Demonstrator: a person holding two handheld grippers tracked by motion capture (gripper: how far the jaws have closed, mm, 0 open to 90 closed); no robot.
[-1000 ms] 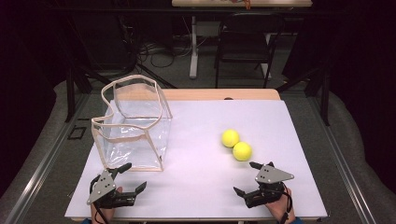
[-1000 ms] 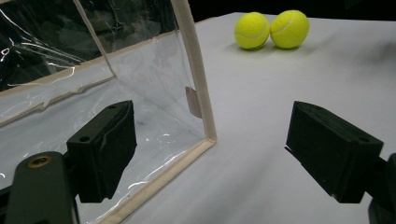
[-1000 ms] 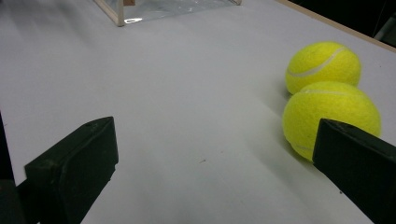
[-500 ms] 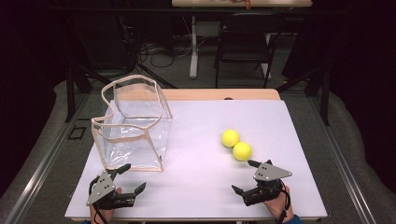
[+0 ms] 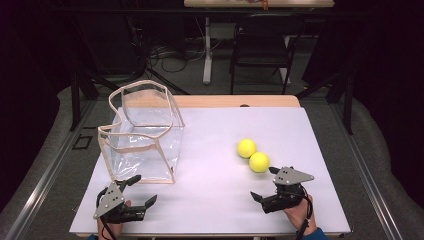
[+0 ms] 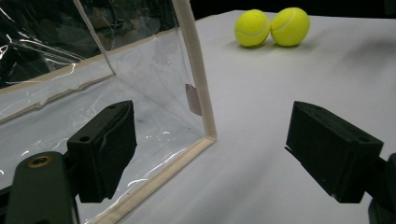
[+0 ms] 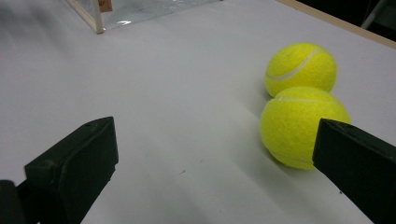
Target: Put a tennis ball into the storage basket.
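High view: the right gripper [image 5: 267, 185] rests on the white table [image 5: 210, 200] with its jaws spread wide and nothing between them, just beside the nearer tennis ball [image 5: 259, 161]; the farther tennis ball [image 5: 246, 148] touches it. The left gripper [image 5: 142, 191], equally wide and empty, sits close to the front edge of the clear bag [image 5: 142, 135], which stands upright, mouth open, nothing visible inside. Left gripper view: the bag's front corner seam [image 6: 198, 79] rises between the jaws; its film walls look thin and floppy, so the stiffer beige trim is judged the better hold. Both balls [image 6: 272, 27] lie well beyond. Right gripper view: the nearer ball [image 7: 301, 126] sits by the right-hand jaw, not yet bracketed. Judged light, springy and felt-covered, it should grip well across its middle but rolls freely if nudged.
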